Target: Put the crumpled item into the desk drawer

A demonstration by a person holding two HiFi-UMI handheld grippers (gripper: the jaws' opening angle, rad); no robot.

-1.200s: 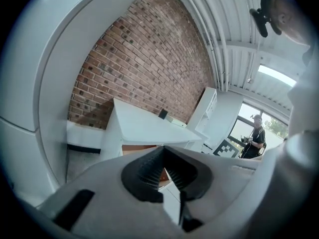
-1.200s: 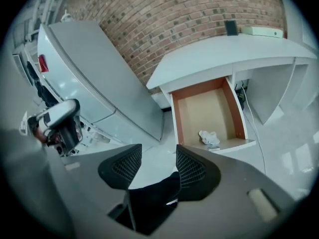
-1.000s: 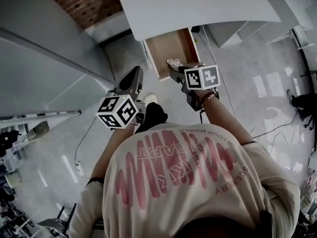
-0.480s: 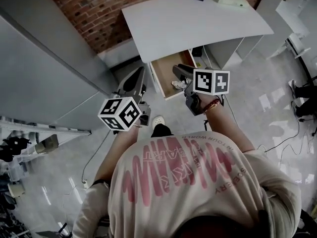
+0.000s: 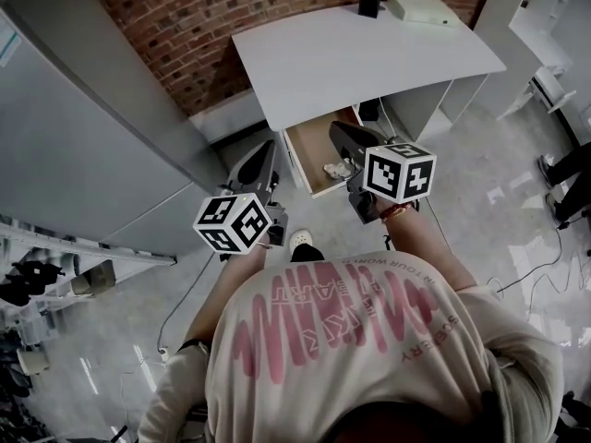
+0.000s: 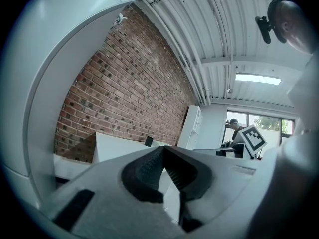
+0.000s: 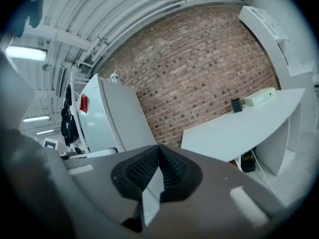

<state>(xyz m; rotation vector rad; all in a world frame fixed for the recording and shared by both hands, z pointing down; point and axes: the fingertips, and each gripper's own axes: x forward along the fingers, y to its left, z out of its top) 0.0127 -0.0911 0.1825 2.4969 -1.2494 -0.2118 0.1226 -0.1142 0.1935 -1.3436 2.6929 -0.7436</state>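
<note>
Crumpled item (image 5: 336,169): pale wad lying inside the open desk drawer (image 5: 309,146), toward the drawer's near end. No jaw is touching it.

Drawer: pulled out from under the white desk (image 5: 369,49), its brown floor bare around the wad.

Right gripper (image 5: 335,130): we see it held over the drawer in the head view, its dark body crossing the drawer's right edge and its marker cube (image 5: 399,172) nearest the person. The right gripper view shows the ribbed pads (image 7: 149,171) meeting at their tips. The jaws have just been closing and we find nothing between them; beyond them are only the desk top and the brick wall (image 7: 209,68).

Left gripper (image 5: 265,148): held left of the drawer, well apart from the wad, with its marker cube (image 5: 233,221) by the person's chest. In its own view the pads (image 6: 147,171) are pressed together at the tips, with nothing pinched.

On the desk's far end we note a small black box (image 5: 369,3) and a pale flat unit (image 5: 414,7) beside it.
</note>
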